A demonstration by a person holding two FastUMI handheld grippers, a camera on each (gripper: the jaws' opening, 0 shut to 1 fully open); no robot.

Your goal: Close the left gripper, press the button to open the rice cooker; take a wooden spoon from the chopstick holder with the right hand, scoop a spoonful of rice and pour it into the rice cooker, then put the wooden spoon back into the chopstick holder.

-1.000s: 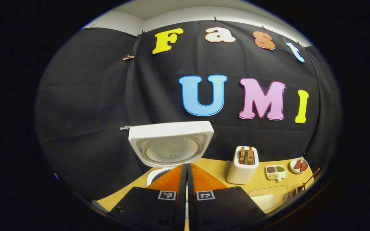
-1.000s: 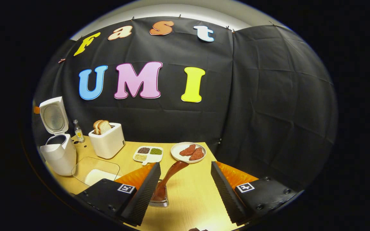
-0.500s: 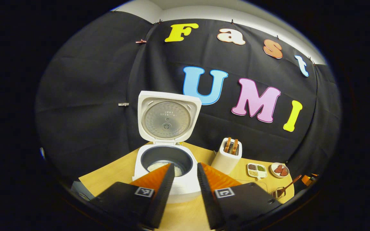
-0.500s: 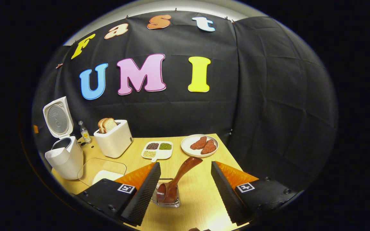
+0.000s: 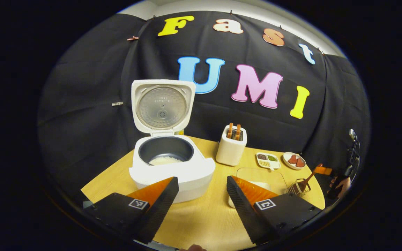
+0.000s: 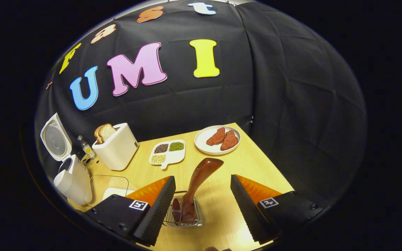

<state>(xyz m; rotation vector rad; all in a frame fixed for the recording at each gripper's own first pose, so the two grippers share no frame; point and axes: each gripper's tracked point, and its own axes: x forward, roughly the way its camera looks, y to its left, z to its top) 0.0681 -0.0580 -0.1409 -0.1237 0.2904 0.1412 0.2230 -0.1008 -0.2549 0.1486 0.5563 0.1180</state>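
Observation:
The white rice cooker (image 5: 187,174) stands with its lid (image 5: 162,106) upright, and some white rice lies in its dark pot. My left gripper (image 5: 201,197) is open, a little in front of the cooker, with nothing between its fingers. In the right gripper view a brown wooden spoon (image 6: 201,174) stands tilted in the wire chopstick holder (image 6: 199,220). My right gripper (image 6: 202,205) is open, with the spoon's handle and the holder between its fingers, not touching them. A glass container of rice (image 6: 108,186) sits beside the cooker (image 6: 73,179).
A white toaster (image 6: 115,148) with bread, a sectioned dish of beans (image 6: 168,153) and a plate of meat slices (image 6: 216,139) stand along the table's back. A small bottle (image 6: 86,146) is behind the cooker. A hand (image 5: 342,184) shows at the far right.
The left gripper went from shut to open and drew back from the cooker, whose lid swung fully up. The right gripper came closer to the spoon and tilted down over it.

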